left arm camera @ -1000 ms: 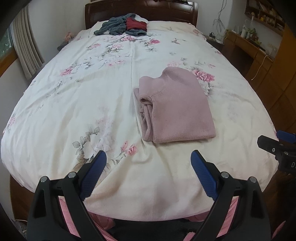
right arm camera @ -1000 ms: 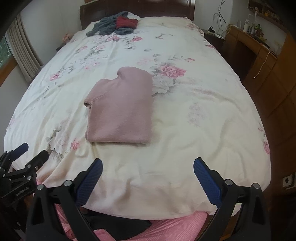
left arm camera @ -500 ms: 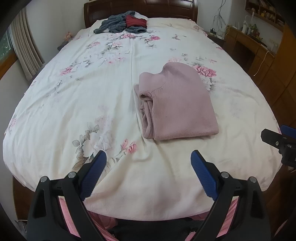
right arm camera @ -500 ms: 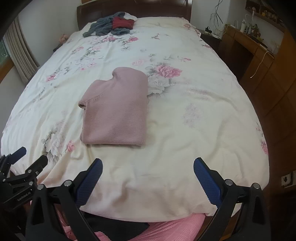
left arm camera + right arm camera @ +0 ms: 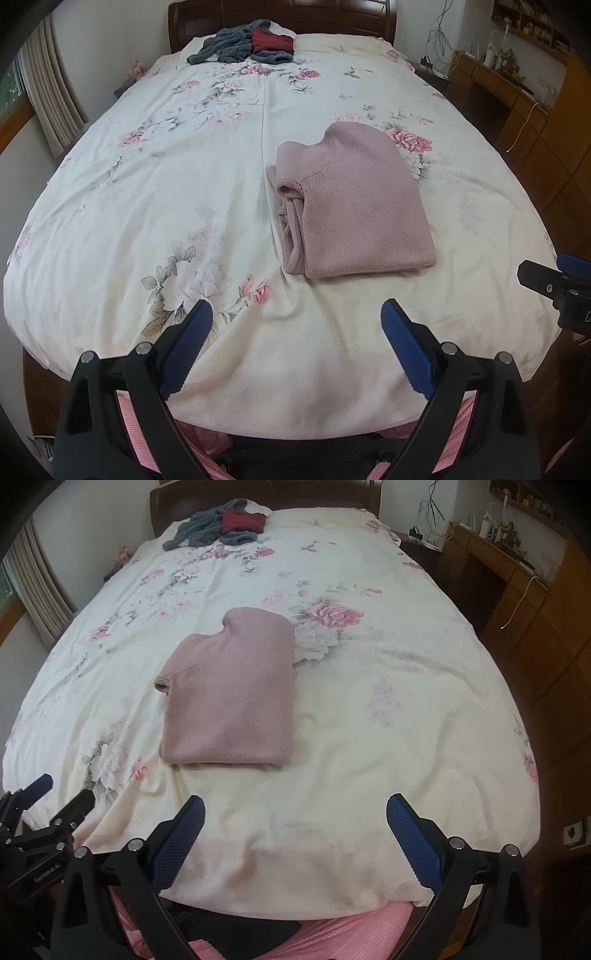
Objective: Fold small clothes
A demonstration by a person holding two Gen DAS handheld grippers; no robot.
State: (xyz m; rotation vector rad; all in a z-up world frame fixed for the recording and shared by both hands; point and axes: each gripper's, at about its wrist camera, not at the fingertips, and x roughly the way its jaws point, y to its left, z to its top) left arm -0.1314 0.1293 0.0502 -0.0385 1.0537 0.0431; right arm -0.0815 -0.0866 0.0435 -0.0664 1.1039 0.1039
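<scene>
Our left gripper (image 5: pixel 295 334) and right gripper (image 5: pixel 295 829) both gape wide and hold nothing, near the bed's edge. The folded pink sweater (image 5: pixel 351 206) lies mid-bed. If we grab only its top layer, the fold may fall apart

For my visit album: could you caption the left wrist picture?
Open left tongs hover at the bed's foot, a folded pink sweater ahead, unfolded clothes piled by the headboard.
</scene>
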